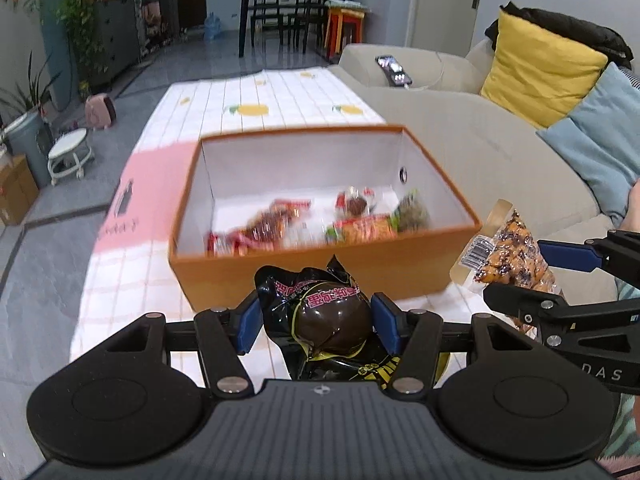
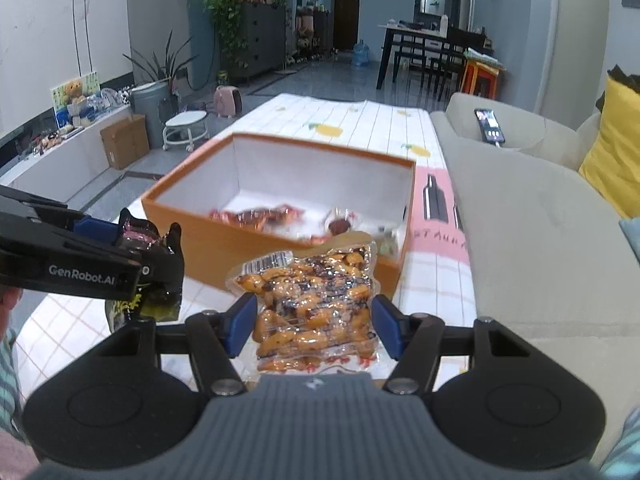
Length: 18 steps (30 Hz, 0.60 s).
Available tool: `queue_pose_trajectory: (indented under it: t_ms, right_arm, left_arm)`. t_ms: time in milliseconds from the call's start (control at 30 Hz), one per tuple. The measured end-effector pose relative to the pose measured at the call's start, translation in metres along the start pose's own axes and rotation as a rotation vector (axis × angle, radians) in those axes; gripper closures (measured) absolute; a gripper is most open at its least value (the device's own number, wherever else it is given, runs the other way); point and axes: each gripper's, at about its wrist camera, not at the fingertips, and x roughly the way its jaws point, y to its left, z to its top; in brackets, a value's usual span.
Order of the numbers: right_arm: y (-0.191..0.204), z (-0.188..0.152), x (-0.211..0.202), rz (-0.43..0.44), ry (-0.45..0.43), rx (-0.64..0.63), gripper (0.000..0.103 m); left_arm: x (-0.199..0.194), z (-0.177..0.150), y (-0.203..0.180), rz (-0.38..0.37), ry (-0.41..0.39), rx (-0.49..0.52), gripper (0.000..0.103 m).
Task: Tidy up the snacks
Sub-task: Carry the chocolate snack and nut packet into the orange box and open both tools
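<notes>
Left gripper (image 1: 314, 322) pinches a dark egg pack (image 1: 320, 316); right gripper (image 2: 314, 322) pinches a clear nut pack (image 2: 316, 300), long axis running along the fingers. Both packs hang just short of the box (image 1: 304, 276), near wall ahead. Snacks (image 1: 288, 224) already lie inside. Neither hand appears clearly nearer.

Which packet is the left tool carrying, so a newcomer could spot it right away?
Find the orange box on the checked tablecloth beside the beige sofa. Just in front of its near wall, the left tool grips a glossy black packet with a round brown bulge and pink lettering. The neighbouring clear peanut pack in the right tool is orange and flat.
</notes>
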Motion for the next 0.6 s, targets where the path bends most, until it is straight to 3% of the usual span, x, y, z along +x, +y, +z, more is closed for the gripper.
queue_pose_trajectory:
  t_ms: [267,600]
  right_arm:
    - [-0.008,0.058,0.014,0.050,-0.012,-0.026,0.043]
    - [-0.037,0.133,0.098,0.151,0.138,0.148,0.043]
  left_arm:
    - [0.011,0.050,0.019,-0.034,-0.009,0.000,0.037]
    - [0.065,0.101,0.036,0.008,0.069,0.152,0.037]
